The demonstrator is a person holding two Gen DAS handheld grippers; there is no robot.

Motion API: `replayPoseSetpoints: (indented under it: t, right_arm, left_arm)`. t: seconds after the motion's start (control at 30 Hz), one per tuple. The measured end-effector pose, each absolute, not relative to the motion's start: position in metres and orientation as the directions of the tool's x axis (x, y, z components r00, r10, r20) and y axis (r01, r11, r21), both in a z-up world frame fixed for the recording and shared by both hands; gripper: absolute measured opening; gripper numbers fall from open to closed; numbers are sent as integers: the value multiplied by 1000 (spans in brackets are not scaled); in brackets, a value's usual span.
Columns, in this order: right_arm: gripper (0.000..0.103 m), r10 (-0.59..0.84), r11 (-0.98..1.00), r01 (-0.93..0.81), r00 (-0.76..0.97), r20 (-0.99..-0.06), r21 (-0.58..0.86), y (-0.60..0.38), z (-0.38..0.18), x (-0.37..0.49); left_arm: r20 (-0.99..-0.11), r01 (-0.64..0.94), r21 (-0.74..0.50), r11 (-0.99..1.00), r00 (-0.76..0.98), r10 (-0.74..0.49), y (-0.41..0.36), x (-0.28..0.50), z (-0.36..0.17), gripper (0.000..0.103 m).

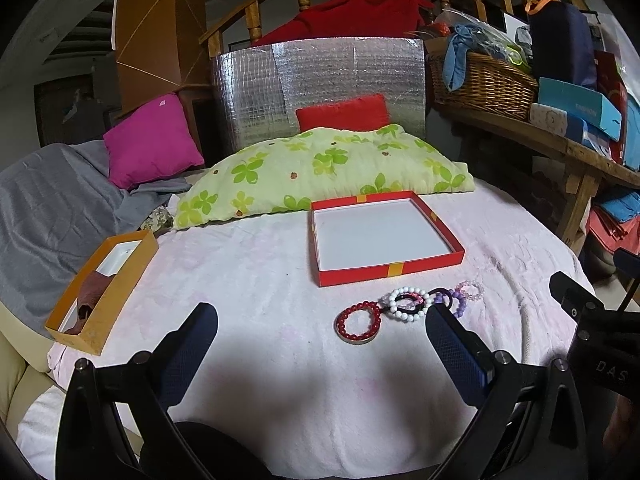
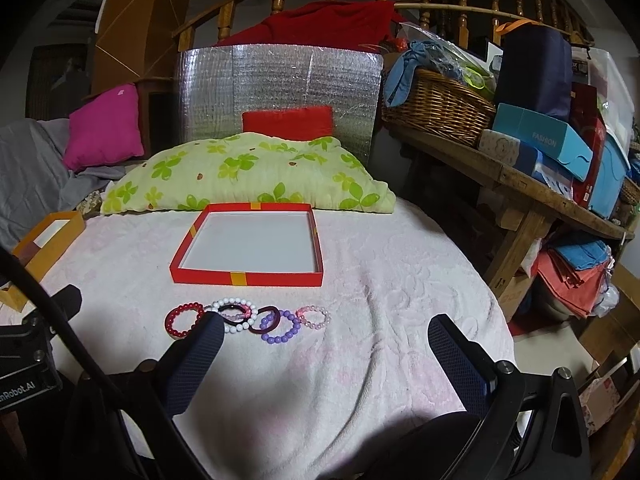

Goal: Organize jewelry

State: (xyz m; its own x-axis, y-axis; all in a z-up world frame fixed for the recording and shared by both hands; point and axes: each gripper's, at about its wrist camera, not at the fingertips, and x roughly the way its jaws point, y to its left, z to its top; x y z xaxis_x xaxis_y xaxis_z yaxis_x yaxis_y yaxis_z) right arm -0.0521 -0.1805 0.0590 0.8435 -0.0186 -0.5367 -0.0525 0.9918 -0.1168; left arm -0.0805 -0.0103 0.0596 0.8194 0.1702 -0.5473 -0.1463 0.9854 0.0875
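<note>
Both tongs sit nearest the lens, jaws spread wide, nothing held. Left tongs [image 1: 320,336] hover low over the white fleecy cover [image 1: 248,280] of the round surface; right tongs [image 2: 326,344] likewise, just to the right of them.

Jewelry: a row of bracelets lying on the cover, near side of the red tray [image 1: 384,236], which is empty.
- red bead bracelet [image 1: 359,323] at the left end, apart from the tray.
- white bead bracelet [image 2: 236,314] next, overlapping a dark ring [image 2: 266,320] and a pinkish strand.
- purple bead bracelet [image 2: 282,326], then pale pink bracelet [image 2: 316,316] at the right end.

Orange box [image 1: 100,292] lies well apart at the left edge, something brown inside; contents unclear.

Risks, as judged:
- Middle pieces look interlinked or stacked. Lifting one may drag its neighbours, dropping them short of the tray.
- Round beads could roll or squirt from the pads if pinched off-centre.
- Pile of the cover may snag; tongs pressed down could pinch fabric along with beads.
- Two tongs close together; both reaching for the row could collide.
- Tray wall is low; a loose release near the rim could bounce a bracelet out.
</note>
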Motion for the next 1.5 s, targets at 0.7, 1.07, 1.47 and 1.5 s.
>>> replayPoseSetpoints:
  t: [0.7, 1.07, 1.47, 1.5]
  right_arm:
    - [103, -30, 991, -47, 834, -552, -125, -179, 53, -48]
    - [103, 172, 983, -173, 783, -598, 55, -203, 32, -27]
    - [83, 501, 864, -269, 536, -679, 425, -238, -46, 62]
    - [75, 518, 855, -287, 522, -678, 432, -232, -49, 69]
  left_arm:
    - [-561, -142, 82, 986, 811, 164, -8, -77, 54, 103]
    - [-591, -131, 19, 991, 798, 117, 9, -66, 32, 103]
    - [-718, -50, -25, 998, 695, 17, 29, -18, -43, 103]
    - [-726, -42, -26, 999, 687, 10, 29, -13, -47, 103]
